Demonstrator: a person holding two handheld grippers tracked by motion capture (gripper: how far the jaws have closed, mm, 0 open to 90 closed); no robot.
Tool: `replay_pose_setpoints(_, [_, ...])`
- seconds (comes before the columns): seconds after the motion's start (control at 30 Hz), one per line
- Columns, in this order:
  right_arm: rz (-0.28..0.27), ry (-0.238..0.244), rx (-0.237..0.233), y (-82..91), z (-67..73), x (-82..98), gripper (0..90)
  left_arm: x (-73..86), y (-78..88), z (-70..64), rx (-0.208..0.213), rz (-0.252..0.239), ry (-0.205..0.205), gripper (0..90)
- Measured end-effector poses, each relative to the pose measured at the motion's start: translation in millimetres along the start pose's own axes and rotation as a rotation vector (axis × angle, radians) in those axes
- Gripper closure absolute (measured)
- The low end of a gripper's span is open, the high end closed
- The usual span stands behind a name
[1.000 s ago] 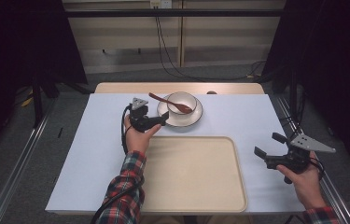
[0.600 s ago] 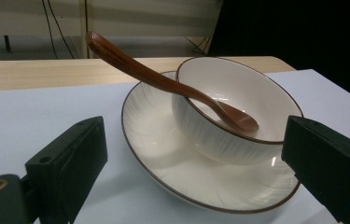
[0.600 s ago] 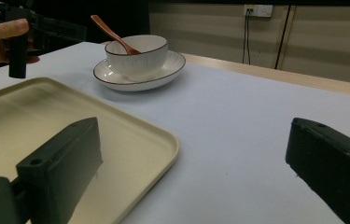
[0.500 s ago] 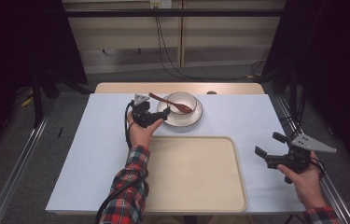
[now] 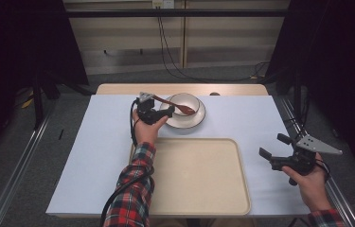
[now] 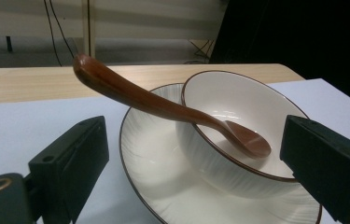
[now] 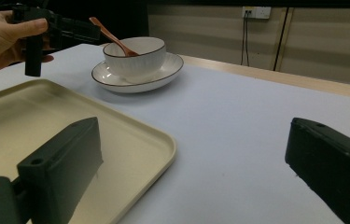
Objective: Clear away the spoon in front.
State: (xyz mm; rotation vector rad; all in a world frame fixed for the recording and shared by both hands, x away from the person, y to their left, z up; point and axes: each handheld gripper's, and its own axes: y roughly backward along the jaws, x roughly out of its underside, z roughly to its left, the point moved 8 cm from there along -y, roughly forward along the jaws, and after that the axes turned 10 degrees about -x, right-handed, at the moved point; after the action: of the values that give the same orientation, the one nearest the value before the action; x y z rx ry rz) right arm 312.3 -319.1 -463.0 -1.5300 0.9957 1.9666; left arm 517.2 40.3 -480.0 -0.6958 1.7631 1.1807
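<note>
Left claw (image 5: 165, 113), wide open and empty, flanks the bowl (image 6: 238, 126) holding the spoon (image 6: 163, 105); tray (image 5: 199, 198) lies near.

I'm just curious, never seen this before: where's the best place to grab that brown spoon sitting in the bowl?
Probably the raised handle end of the spoon. It juts up past the rim of the bowl with free air around it, towards the open left gripper, so coming in from that side looks easiest. The scoop lies inside the bowl.
</note>
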Motion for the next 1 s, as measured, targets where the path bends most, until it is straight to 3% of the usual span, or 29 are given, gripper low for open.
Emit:
replay_pose_setpoints(0.67, [-0.006, -0.007, 0.0, 0.7, -1.6, -0.2, 3.8, -6.0, -9.9, -0.5, -0.003, -0.003, 0.021, 9.8])
replay_pose_setpoints(1.0, [-0.015, -0.004, 0.005, 1.2, -2.2, -1.8, 3.9, -7.4, -12.4, -3.1, -0.012, -0.018, 0.03, 17.0])
